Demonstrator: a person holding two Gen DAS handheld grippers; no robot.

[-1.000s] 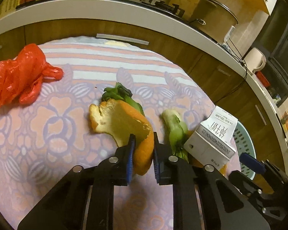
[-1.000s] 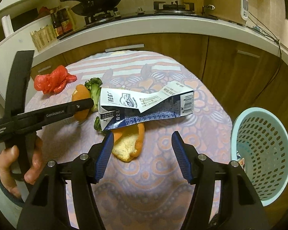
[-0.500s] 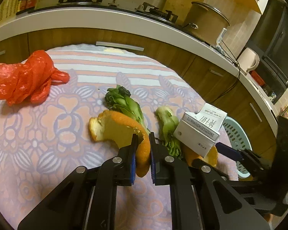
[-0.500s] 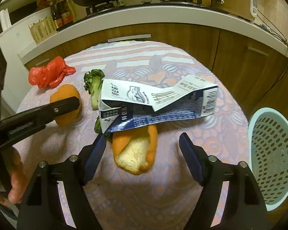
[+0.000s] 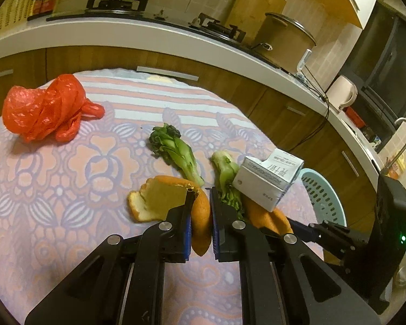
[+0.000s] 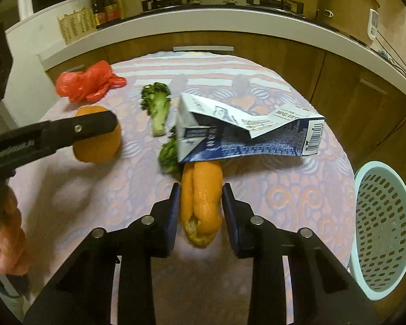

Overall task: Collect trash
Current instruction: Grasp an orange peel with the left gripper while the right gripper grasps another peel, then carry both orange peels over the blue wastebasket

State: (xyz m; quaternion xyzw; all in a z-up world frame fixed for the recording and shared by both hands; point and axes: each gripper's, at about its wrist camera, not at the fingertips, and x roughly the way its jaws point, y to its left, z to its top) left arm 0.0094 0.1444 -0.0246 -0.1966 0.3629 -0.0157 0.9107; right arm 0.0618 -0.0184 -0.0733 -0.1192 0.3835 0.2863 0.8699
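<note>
My left gripper (image 5: 210, 203) is shut on an orange peel (image 5: 159, 200) and holds it above the patterned tablecloth; the peel also shows in the right wrist view (image 6: 97, 146). My right gripper (image 6: 201, 192) is closed around a second orange peel (image 6: 201, 205), squeezing it into a fold. A crushed blue and white milk carton (image 6: 246, 132) lies just beyond it, partly over a green vegetable piece (image 6: 169, 154). A second vegetable stalk (image 6: 157, 105) and a red plastic bag (image 6: 86, 84) lie farther back. A light blue basket (image 6: 384, 222) stands beside the table on the right.
The round table (image 6: 297, 189) has a pink and purple cloth. A curved kitchen counter (image 6: 230, 19) with a stove, bottles and a large pot (image 6: 343, 5) runs behind it. A kettle (image 5: 341, 94) stands on the counter at right.
My left gripper has lifted the orange peel and pulled back from the vegetables. My right gripper moved forward and closed from wide open onto the second peel.
</note>
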